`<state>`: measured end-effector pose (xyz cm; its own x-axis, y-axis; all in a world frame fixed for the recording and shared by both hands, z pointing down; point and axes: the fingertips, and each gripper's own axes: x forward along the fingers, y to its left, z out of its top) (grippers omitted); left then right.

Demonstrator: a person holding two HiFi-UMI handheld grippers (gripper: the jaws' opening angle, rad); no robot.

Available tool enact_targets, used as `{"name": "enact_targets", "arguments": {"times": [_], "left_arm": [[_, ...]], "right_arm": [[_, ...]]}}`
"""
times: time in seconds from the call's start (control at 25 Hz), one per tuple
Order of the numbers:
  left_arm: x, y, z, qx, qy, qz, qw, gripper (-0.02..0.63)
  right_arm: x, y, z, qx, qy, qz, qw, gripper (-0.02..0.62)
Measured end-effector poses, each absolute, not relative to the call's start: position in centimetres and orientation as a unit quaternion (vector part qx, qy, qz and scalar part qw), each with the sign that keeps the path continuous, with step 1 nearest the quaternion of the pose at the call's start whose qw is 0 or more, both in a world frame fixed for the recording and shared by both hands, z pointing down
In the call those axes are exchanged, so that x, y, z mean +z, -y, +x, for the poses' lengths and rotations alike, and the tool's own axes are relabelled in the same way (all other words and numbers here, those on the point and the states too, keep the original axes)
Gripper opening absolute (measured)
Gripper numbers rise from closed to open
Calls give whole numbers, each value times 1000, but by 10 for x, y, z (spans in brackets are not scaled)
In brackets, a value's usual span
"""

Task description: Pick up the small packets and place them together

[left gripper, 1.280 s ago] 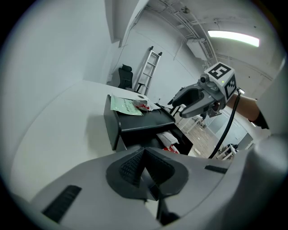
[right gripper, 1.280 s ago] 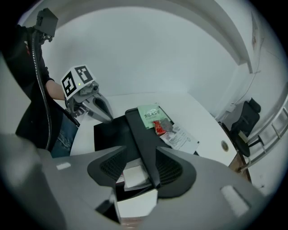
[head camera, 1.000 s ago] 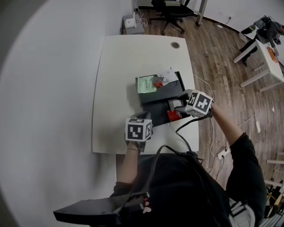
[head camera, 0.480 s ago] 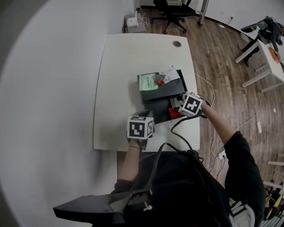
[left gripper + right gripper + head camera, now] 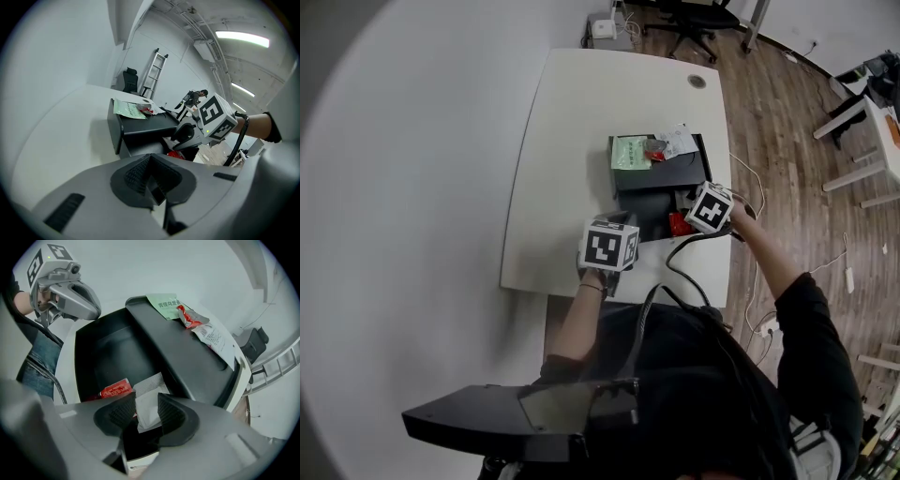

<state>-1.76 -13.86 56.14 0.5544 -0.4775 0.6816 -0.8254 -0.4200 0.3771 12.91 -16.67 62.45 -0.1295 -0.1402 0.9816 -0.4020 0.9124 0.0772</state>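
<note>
A white packet [image 5: 148,405] lies in the open black tray [image 5: 101,352], between the pads of my right gripper [image 5: 146,416] [image 5: 686,212]. Its jaws are closing round the packet, and the pads stand at its edges. A red packet [image 5: 114,389] [image 5: 678,223] lies beside it in the tray. On the box lid [image 5: 187,357] rest a green packet [image 5: 166,303] [image 5: 630,152], a red packet [image 5: 187,316] and a white printed packet [image 5: 213,336]. My left gripper [image 5: 151,185] [image 5: 619,221] is shut and empty, hovering at the tray's near left corner.
The box stands near the right edge of a white table [image 5: 581,122], with wooden floor beyond it. A black cable [image 5: 684,248] trails from the right gripper over the table's front edge. An office chair [image 5: 694,14] stands past the far end.
My right gripper has moved left and down into the tray, over the white packet, and its jaws have narrowed. The left gripper has barely shifted.
</note>
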Motion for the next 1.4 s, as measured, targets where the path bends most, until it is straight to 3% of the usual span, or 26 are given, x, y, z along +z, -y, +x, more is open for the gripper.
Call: {"name": "enact_targets", "arguments": {"times": [0.16, 0.48, 1.4], "left_arm": [[561, 139, -20, 244, 405, 806, 355, -2], [563, 141, -21, 243, 407, 808, 350, -2], [563, 136, -21, 241, 408, 806, 356, -2]], "right_arm": [[626, 167, 126, 115, 746, 182, 630, 127], [622, 169, 126, 107, 747, 196, 626, 28], [557, 162, 109, 99, 797, 183, 566, 17]]}}
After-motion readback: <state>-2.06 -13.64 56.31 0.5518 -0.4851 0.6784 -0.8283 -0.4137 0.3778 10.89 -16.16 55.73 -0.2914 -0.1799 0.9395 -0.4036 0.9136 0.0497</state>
